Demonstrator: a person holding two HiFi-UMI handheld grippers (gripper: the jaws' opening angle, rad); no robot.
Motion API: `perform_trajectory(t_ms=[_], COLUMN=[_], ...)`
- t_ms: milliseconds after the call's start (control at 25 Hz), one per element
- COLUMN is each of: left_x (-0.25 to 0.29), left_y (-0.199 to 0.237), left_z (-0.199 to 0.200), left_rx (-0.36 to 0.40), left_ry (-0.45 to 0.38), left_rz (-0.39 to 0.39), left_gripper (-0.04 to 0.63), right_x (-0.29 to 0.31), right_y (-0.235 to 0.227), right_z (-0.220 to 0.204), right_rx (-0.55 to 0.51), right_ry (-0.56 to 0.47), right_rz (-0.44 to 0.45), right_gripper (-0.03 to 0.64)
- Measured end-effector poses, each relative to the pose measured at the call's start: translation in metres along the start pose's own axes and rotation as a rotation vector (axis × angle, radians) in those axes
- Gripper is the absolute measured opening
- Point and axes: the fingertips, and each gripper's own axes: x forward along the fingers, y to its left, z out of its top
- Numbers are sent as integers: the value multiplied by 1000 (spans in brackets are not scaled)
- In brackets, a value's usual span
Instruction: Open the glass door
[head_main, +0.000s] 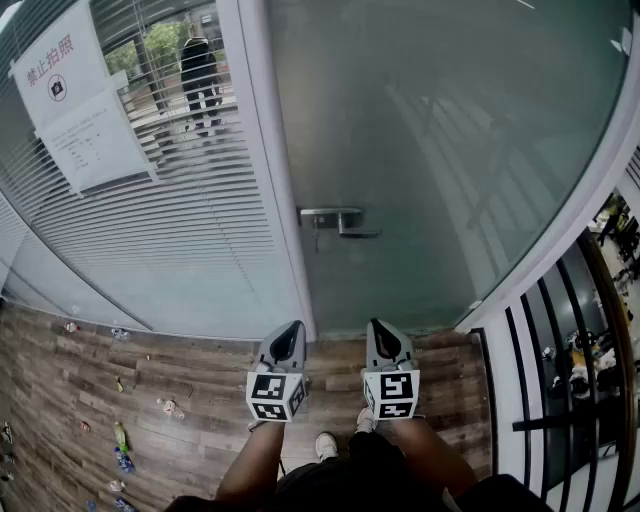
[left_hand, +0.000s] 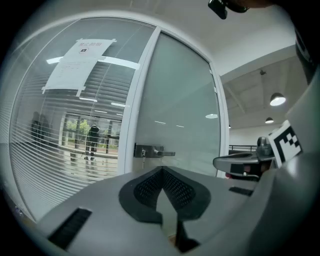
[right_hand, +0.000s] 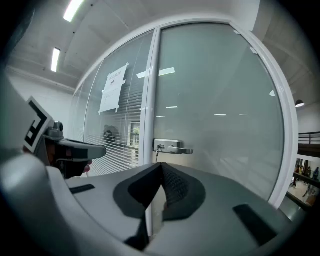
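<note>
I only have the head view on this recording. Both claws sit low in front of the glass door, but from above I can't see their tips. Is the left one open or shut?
Observer: In the left gripper view the left claw is shut, tips meeting, with nothing between them.
Operator: And the right one?
Observer: It's the same in the right gripper view. The right claw is shut and empty, and the door handle is well ahead of it, untouched.
Operator: Something small dangles by the handle. What is it?
Observer: The right gripper view shows it closer. It looks like a key hanging at the handle's left end.
</note>
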Motion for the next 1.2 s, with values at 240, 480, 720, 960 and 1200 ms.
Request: perform_trajectory(t_ms=[240,480,720,960,1200], left_x=[51,108,139,162,170], left_y=[10,25,28,50,72], left_z=[2,7,-5,-8,-11], left_rx=[13,30,24,42,102], left_ry=[16,38,98,107,107], left_rz=[20,70,111,160,174], left_gripper=[3,3,3,3,3], right_x=[53,116,163,210,240], right_y=[-23,-44,-57,-61,-56], right_z=[6,12,35,46,20], right_rx=[-63,-162,-454,-821,-1124], right_ry=[24,62,77,106,248], right_rz=[43,176,301,339,418], right_gripper=[15,37,159,189,189])
